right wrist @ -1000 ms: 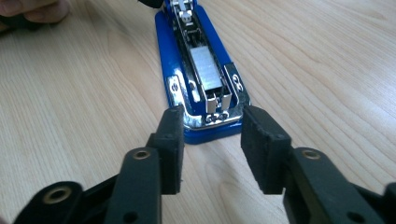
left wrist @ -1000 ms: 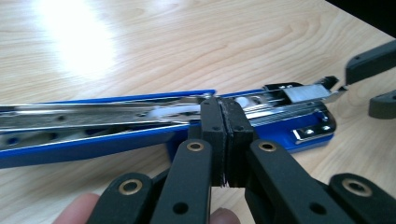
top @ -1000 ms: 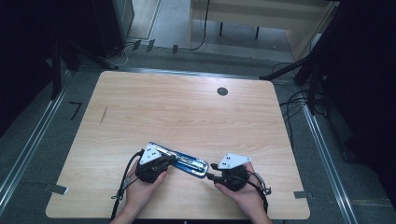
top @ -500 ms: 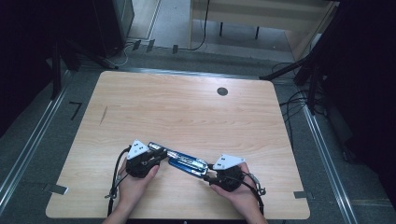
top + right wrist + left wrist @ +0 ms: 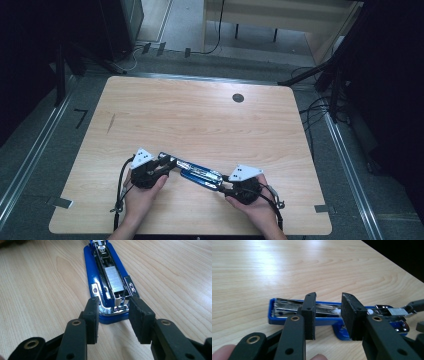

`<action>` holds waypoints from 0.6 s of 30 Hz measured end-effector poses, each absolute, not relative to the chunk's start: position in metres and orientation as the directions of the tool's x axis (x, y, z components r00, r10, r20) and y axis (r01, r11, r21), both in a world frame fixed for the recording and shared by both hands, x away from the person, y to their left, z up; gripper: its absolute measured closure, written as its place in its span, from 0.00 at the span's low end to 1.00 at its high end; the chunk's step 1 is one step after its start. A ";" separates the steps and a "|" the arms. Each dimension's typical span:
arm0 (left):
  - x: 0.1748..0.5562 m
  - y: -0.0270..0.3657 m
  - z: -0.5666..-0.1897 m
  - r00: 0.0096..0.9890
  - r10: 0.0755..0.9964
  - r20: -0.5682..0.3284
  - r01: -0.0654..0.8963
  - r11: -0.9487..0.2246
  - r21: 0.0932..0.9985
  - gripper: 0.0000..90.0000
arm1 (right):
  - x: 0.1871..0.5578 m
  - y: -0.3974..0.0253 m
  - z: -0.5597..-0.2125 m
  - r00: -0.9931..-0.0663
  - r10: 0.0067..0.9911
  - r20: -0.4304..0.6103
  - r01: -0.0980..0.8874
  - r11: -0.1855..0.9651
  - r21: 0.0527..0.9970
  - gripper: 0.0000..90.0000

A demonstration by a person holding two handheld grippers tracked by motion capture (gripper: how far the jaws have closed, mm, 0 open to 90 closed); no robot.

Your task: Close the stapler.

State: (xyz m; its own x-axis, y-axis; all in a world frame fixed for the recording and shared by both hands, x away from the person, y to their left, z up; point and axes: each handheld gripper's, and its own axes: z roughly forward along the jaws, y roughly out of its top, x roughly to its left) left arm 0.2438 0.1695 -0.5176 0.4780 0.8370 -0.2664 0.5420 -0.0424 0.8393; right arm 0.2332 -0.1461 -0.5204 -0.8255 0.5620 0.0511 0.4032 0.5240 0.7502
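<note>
Two tools meet at one blue stapler [image 5: 195, 170], which lies opened out flat near the front edge of the wooden surface [image 5: 200, 120], roughly midway between the front corners. The left tool [image 5: 167, 164] stands at the stapler's left end; in the left gripper view its jaws are parted, with a clear gap between the pads, and the stapler [image 5: 312, 315] lies just beyond them. The pads straddle the blue body loosely and do not appear to clamp it. The right tool [image 5: 226, 183] stands at the stapler's other end; in the right gripper view its jaws are likewise parted, one on either side of the chrome end of the stapler [image 5: 107, 285], near the metal but with no firm contact to be made out. A strip of staples [image 5: 113, 280] sits in the exposed magazine channel.

State of the work, as judged: the stapler is already swung open and a strip lies in the channel, so loading seems largely done. What appears left is to seat the strip fully, if it is not yet home, and to fold the top arm back over the magazine until it closes. Neither tool has a hold that would begin that closing.
</note>
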 end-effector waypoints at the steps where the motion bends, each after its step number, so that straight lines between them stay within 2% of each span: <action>1: 0.244 0.170 -0.517 0.475 0.838 -0.268 0.543 -0.039 0.839 0.72 | 0.233 -0.146 -0.521 -0.825 0.563 0.049 0.403 0.525 0.750 0.68; 18: 0.249 0.185 -0.515 0.438 0.852 -0.288 0.543 0.005 0.840 0.66 | 0.234 -0.144 -0.523 -0.830 0.557 0.022 0.386 0.545 0.744 0.69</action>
State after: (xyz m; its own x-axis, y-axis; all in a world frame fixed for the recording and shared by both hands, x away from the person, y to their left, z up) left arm 0.2487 0.1845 -0.5153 0.4381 0.8516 -0.2878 0.5426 0.0047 0.8399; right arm 0.2342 -0.1435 -0.5228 -0.8300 0.5574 0.0219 0.3857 0.5450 0.7444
